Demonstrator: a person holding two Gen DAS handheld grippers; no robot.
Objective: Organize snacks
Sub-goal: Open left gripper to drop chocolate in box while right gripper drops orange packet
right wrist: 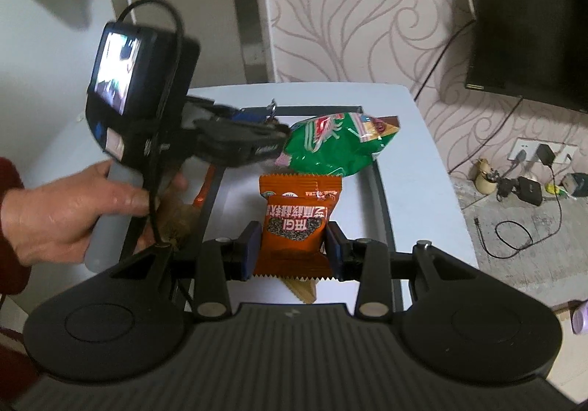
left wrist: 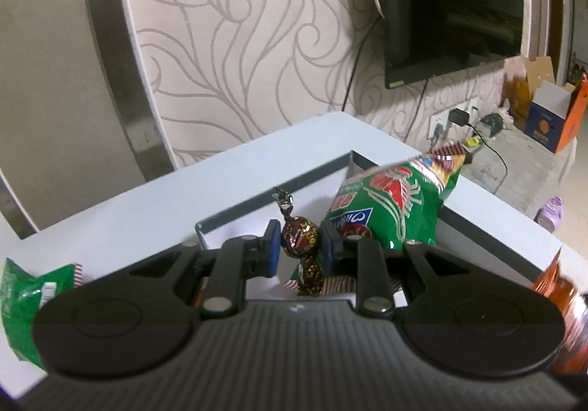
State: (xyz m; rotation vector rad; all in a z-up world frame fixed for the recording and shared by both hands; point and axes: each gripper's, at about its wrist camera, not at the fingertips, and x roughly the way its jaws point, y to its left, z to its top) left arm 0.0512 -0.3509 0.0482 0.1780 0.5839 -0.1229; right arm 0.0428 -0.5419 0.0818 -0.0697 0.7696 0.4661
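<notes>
- Over the white table (right wrist: 422,153), above a dark-framed tray (right wrist: 382,197), we are carrying two snacks at once, one in each hand-held gripper.
- We are pinching a brown foil-wrapped candy (left wrist: 299,232) in the left gripper (left wrist: 299,245); its blue pads are pressing on the candy's round middle, jaws nearly together.
- We are seeing the candy's long axis running almost upright between the pads, one twisted end pointing up and away, the other hanging toward the tray floor.
- We are gripping a small orange snack packet (right wrist: 296,231) in the right gripper (right wrist: 292,249), jaws partly closed on its two side edges, its sawtooth bottom seam hanging toward the camera.
- Ahead of both loads, a large green snack bag (right wrist: 330,146) is leaning in the tray's far right corner, and a second orange packet (right wrist: 299,185) is lying flat just beyond the held one.
- We are judging the left gripper nearer the far end of the tray, just beside the green bag, and the right one nearer the near end; each load is hanging over the tray, so the coming release looks to be downward, not sideways.
- Outside the tray, a green packet (left wrist: 22,289) is lying on the table at the left.
</notes>
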